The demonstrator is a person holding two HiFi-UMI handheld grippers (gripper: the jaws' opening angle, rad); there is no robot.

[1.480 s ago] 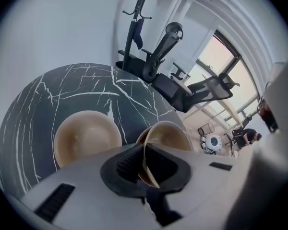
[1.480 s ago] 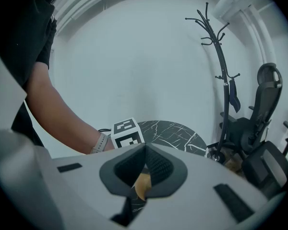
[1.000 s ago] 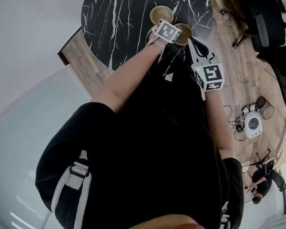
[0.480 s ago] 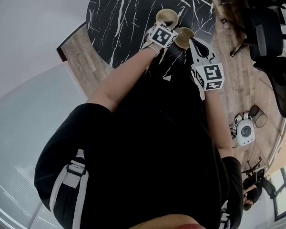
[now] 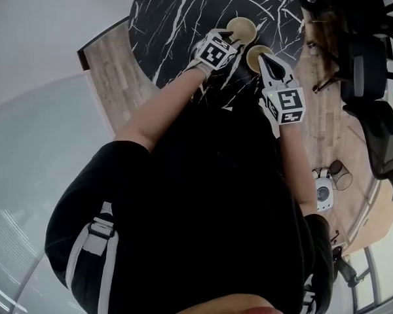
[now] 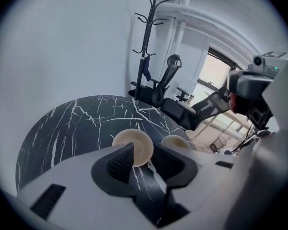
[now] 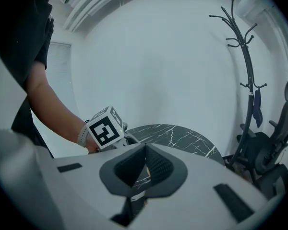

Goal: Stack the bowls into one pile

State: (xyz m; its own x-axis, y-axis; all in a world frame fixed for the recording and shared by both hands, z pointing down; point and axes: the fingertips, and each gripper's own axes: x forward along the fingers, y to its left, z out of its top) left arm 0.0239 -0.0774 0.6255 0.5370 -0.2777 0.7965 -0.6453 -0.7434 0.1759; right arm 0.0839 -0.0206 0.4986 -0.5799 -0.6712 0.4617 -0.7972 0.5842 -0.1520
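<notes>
A round black marble table (image 5: 177,12) with white veins carries the scene. Above its near side hangs the left gripper (image 6: 143,153), whose jaws have just been opening and now stand spread with nothing between them. The right gripper (image 7: 145,151) is beside it, fingers pressed together at the tips and holding nothing visible. Two beige bowls sit unstacked just beside each other on the table: the far bowl (image 5: 241,28) ahead of the left gripper, the near bowl (image 5: 254,59) under the right gripper's tip.
</notes>
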